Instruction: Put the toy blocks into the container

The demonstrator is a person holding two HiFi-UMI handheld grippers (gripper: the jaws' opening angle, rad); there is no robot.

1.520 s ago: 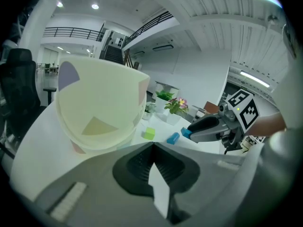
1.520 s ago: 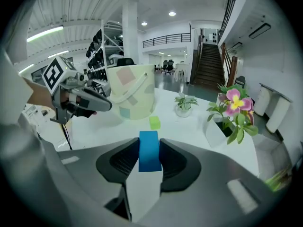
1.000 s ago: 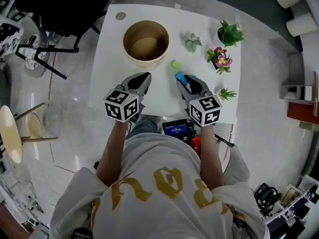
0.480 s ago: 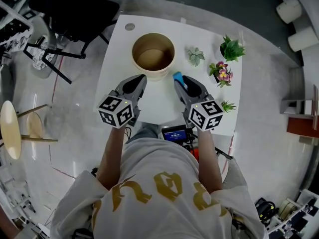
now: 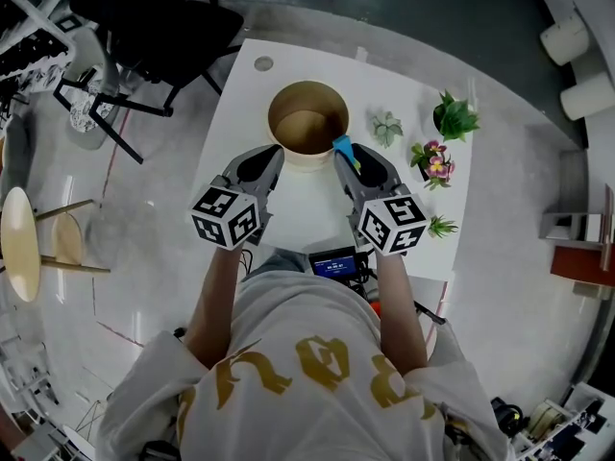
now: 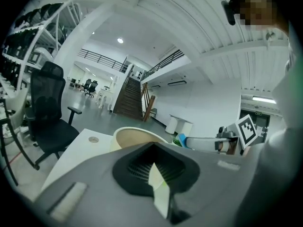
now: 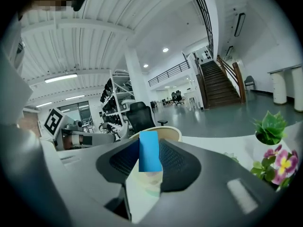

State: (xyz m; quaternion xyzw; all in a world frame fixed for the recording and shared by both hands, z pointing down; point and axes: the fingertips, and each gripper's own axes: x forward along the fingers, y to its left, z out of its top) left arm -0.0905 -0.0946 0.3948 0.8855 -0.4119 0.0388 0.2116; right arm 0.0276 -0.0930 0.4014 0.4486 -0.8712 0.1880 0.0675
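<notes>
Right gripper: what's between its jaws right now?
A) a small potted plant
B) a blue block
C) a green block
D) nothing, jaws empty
B: the right gripper view shows a blue block clamped upright between the jaws of the right gripper.

White table [image 5: 298, 195] carries round container [image 5: 307, 159] and 4 potted plants [image 5: 455, 115]
</notes>
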